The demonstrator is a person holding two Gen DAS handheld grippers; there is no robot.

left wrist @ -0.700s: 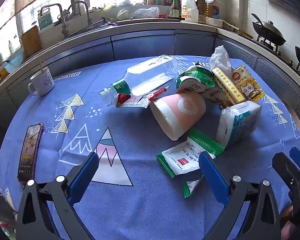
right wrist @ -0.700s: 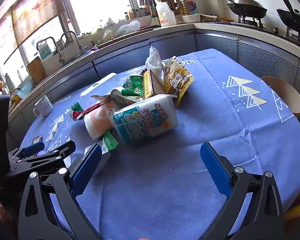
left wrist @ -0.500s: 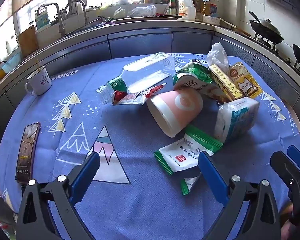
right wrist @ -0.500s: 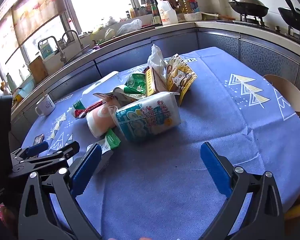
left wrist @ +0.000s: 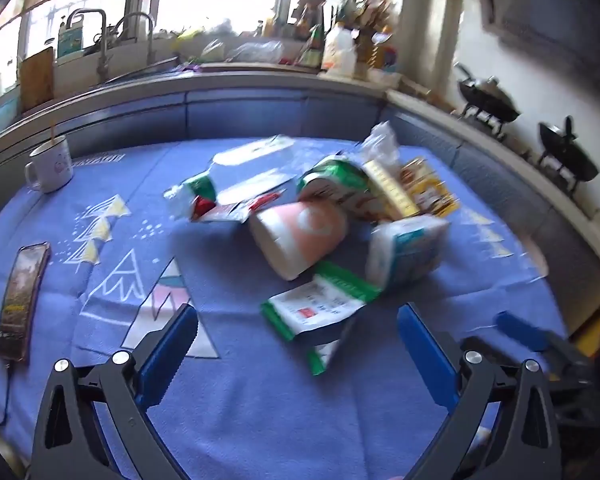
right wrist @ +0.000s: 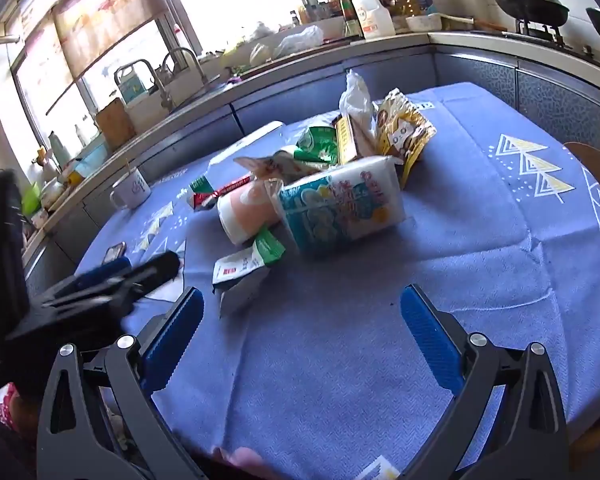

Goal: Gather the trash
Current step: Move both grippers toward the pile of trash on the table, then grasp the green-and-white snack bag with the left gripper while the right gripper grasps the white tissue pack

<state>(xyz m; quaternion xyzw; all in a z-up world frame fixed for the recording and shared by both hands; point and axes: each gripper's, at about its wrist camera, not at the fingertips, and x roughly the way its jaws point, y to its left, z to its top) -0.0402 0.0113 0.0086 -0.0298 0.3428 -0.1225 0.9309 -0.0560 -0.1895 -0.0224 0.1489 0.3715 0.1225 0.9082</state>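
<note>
**A:** Left wrist view first. Swung slightly rightward over the last half second, judging by the blur and by the phone (left wrist: 20,300) and mug (left wrist: 50,164) now nearer the left edge.

**B:** Meaning what for the task?

**A:** Brought the green-and-white wrapper (left wrist: 320,312) almost dead ahead of the left gripper (left wrist: 298,316), just beyond the fingertips, flat on the blue tablecloth (left wrist: 260,400). Probably lined up for a first pick. Saw nothing collected yet. Found the pink cup (left wrist: 300,236), tissue pack (left wrist: 408,248) and plastic bottle (left wrist: 244,172) heaped behind the wrapper.

**B:** Jaws?

**A:** Spread as wide as possible, gripping nothing, touching nothing.

**B:** Right wrist view?

**A:** Barely shifted. Found the heap slightly higher in frame than before. Caught the left gripper as a dark smear at the left, so clearly on the move.

**B:** And the right gripper (right wrist: 300,296)?

**A:** Likewise fully spread and empty, poised over bare cloth, with the tissue pack well ahead and the wrapper ahead-left. Spotted no bin or bag in either view.
</note>
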